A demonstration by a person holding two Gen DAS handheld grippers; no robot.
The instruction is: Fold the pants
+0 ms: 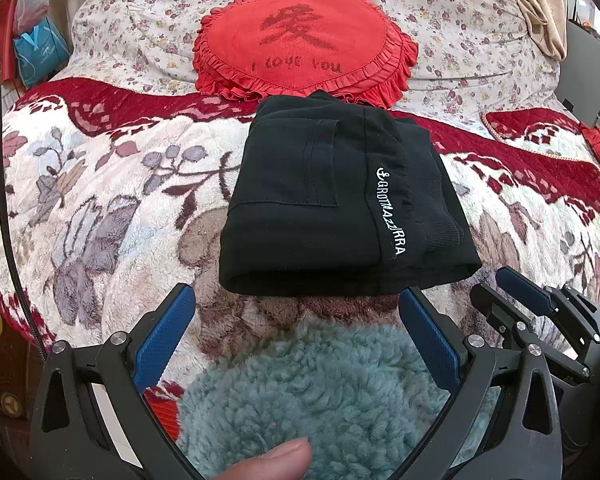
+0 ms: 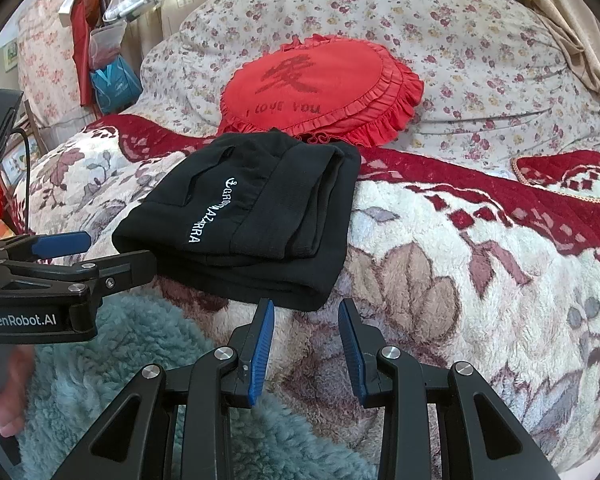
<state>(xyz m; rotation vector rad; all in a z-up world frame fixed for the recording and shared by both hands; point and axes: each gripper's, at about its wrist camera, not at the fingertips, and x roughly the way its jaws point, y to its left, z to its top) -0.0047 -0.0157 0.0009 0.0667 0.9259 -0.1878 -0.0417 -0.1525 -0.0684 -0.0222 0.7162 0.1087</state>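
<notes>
Both hand-held grippers, left point(image 1: 296, 300) and right point(image 2: 306, 312), are hovering spread and empty just off the near edge of the folded black pants point(image 1: 332, 204), which are lying on the bed's floral blanket point(image 1: 112, 200), far edge touching the red heart pillow point(image 1: 300, 40); open blanket is spreading either side.

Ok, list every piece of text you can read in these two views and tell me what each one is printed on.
"I LOVE YOU", under a large Chinese character too faded to name: red heart pillow.
"GROTMAZARRA", white lettering, middle letters unsure: folded black pants.
"GenRobot.AI": side of the left gripper.
White print on the blue bag: too small to read.
</notes>
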